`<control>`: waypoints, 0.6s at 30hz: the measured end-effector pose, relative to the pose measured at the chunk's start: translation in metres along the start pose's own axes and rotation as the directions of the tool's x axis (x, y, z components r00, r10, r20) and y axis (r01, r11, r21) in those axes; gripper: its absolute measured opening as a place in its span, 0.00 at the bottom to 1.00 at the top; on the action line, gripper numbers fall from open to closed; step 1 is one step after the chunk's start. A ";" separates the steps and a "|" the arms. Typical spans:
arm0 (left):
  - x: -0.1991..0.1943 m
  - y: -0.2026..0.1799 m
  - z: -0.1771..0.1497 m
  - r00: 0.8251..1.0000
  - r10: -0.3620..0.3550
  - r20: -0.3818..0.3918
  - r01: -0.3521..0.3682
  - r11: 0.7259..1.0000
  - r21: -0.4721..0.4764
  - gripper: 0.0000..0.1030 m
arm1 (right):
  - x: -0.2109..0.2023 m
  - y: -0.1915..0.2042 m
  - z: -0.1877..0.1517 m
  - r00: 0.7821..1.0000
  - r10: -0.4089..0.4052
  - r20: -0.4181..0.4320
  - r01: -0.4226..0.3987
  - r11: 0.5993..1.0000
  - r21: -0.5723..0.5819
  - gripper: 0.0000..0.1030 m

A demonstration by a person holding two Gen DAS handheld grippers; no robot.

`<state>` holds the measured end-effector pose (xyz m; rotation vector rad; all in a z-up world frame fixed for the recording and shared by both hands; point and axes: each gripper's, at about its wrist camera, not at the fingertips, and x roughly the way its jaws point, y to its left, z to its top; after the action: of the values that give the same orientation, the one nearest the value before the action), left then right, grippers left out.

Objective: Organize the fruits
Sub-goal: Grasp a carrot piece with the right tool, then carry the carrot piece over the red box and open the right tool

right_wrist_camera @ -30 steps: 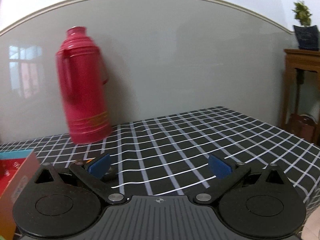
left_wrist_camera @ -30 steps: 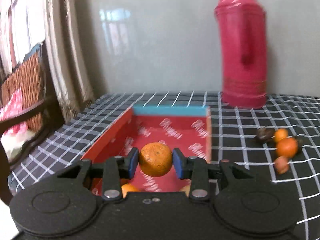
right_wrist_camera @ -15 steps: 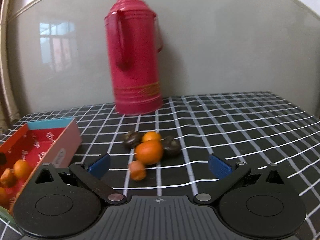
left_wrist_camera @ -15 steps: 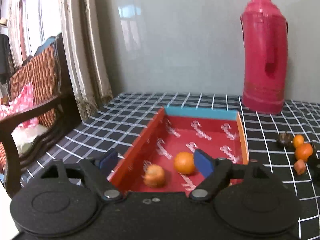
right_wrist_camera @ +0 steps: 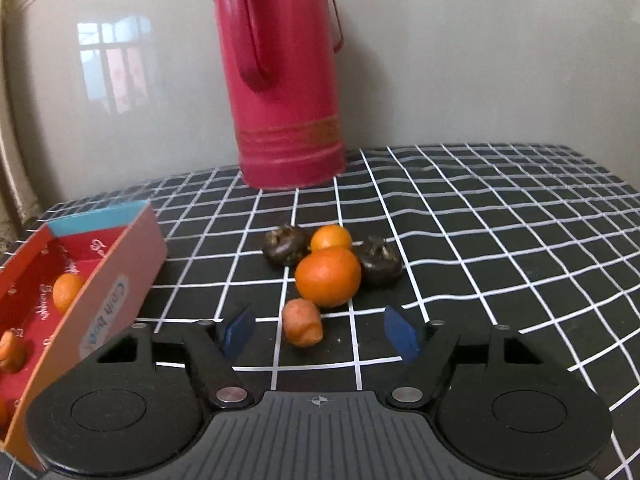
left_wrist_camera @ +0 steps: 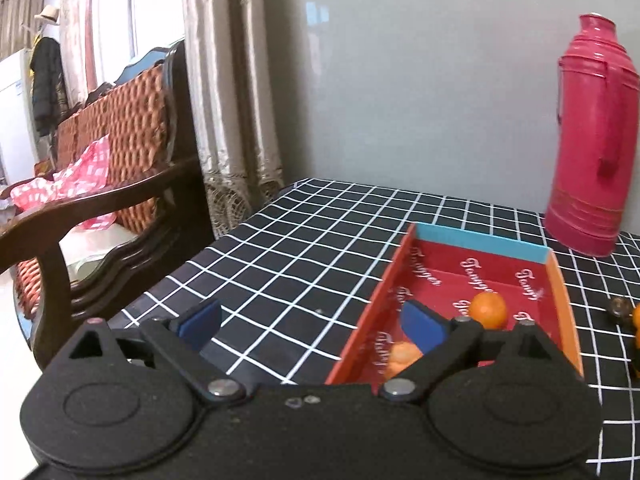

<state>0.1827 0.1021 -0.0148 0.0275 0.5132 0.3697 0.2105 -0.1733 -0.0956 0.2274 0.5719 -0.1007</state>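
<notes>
Left claw (left_wrist_camera: 310,326) empty, jaws opening; right claw (right_wrist_camera: 320,330) closing around small orange fruit (right_wrist_camera: 302,322), untouched.

red box (left_wrist_camera: 558,300): white script word printed repeatedly over inside floor + walls, looks like "tonye"/"tanye", can't fix the spelling; several copies cut off or partly hidden. same script seen upside down/sideways on inner wall in right wrist view, blurred, not legible there. box outer side wall (right_wrist_camera: 116,280): oval sticker (right_wrist_camera: 105,322) w/ blue script, maybe "gift box", too blurred to be sure. red thermos (right_wrist_camera: 286,92): gold bands near base w/ a small gold pattern or chars, unreadable. nothing else legible in either view.
</notes>
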 end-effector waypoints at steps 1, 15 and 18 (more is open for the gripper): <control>0.000 0.003 0.000 1.000 0.002 -0.001 -0.002 1.000 -0.004 0.88 | 0.003 0.001 0.000 1.000 -0.002 -0.004 0.002 1.000 -0.001 0.70; 0.005 0.026 0.002 0.999 0.031 -0.035 -0.033 0.997 -0.072 0.88 | 0.003 0.013 -0.002 0.999 0.033 -0.010 -0.033 0.999 -0.006 0.22; 0.005 0.024 0.001 0.998 0.035 -0.045 -0.039 0.996 -0.079 0.89 | -0.009 0.019 0.000 0.996 0.085 0.041 -0.084 0.996 -0.021 0.22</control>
<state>0.1794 0.1266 -0.0134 -0.0483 0.5414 0.4277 0.2061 -0.1550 -0.0873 0.2300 0.5209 -0.0180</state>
